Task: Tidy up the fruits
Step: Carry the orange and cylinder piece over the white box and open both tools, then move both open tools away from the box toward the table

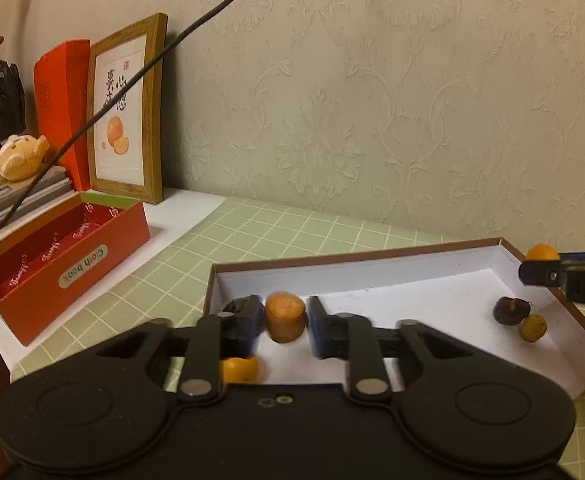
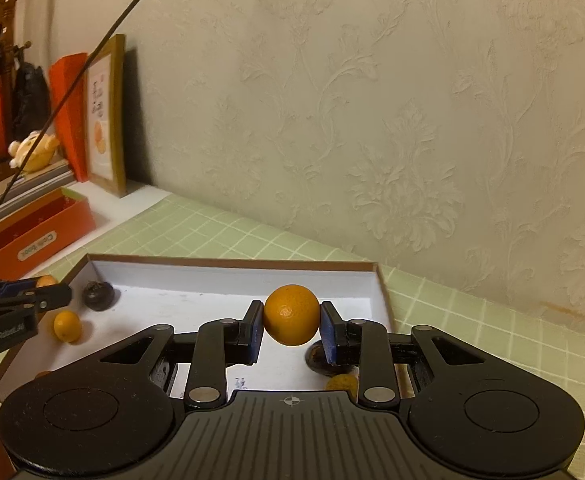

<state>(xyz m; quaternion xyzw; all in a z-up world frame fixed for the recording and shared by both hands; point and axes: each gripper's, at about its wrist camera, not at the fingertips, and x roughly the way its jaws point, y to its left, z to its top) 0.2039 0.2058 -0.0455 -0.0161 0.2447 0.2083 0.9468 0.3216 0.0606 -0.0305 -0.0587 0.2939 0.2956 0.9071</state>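
Left wrist view shows my left gripper (image 1: 285, 326) over the near left part of the white-lined tray (image 1: 412, 276), its jaws apart around a blurred orange fruit (image 1: 285, 321); the left pad looks against it while a sliver of gap shows on the right, so I cannot tell whether it is truly gripped. Another small orange piece (image 1: 239, 369) sits in the tray just below that, partly hidden by my gripper's linkage. Toward the tray's right end lie a dark round fruit (image 1: 507, 310) and a small yellowish one (image 1: 533, 327), touching each other.

From the right wrist view, my right gripper (image 2: 291, 322) is clamped on an orange (image 2: 291, 315), held above the tray's right portion. Under it I glimpse a dark fruit (image 2: 315, 357) and a yellowish one (image 2: 342, 382), both mostly hidden. The tray rests on a green checked cloth (image 2: 220, 236) on the table, with an open red box (image 1: 60, 264) off to the left.
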